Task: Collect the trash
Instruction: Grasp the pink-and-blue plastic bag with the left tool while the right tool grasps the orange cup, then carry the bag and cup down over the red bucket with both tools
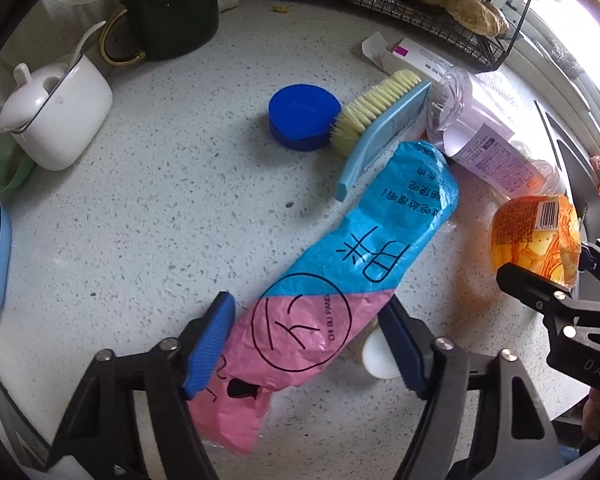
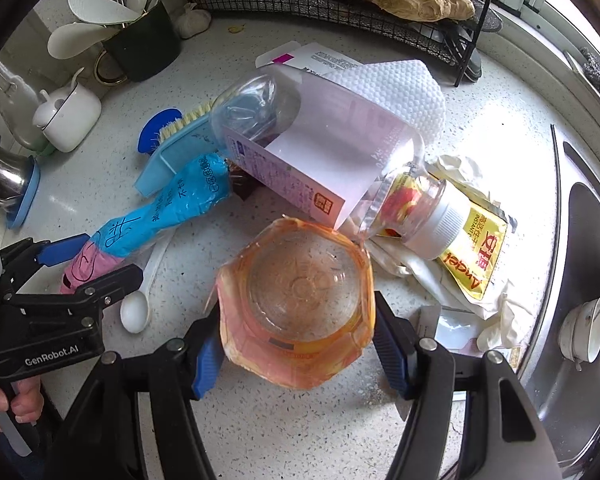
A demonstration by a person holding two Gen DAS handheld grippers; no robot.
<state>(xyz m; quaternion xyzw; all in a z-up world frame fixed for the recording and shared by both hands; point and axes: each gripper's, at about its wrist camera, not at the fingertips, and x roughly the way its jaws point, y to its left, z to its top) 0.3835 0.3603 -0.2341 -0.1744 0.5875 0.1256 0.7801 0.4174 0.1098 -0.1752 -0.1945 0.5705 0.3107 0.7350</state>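
Note:
A crumpled pink and blue wrapper point(image 1: 340, 264) lies on the speckled counter point(image 1: 160, 220). My left gripper point(image 1: 308, 306) points down over its pink end, with both blue pads point(image 1: 210, 344) against its sides. In the right wrist view the same gripper point(image 2: 88, 262) pinches that pink end point(image 2: 86, 264). My right gripper point(image 2: 296, 320) is shut on an empty orange plastic cup point(image 2: 300, 292), one pad on each side wall. The cup point(image 1: 536, 236) and the right gripper point(image 1: 564, 268) show at the right edge of the left wrist view.
A clear bottle with a purple label point(image 2: 300, 148), a blue scrub brush point(image 1: 380, 132), a blue round lid point(image 1: 304, 116), a yellow packet point(image 2: 476, 252), a white glove point(image 2: 500, 320) and a white spoon point(image 2: 136, 312) crowd the counter. The sink point(image 2: 580, 280) is to the right; a wire rack point(image 2: 340, 4) and a dark mug point(image 1: 172, 12) stand behind.

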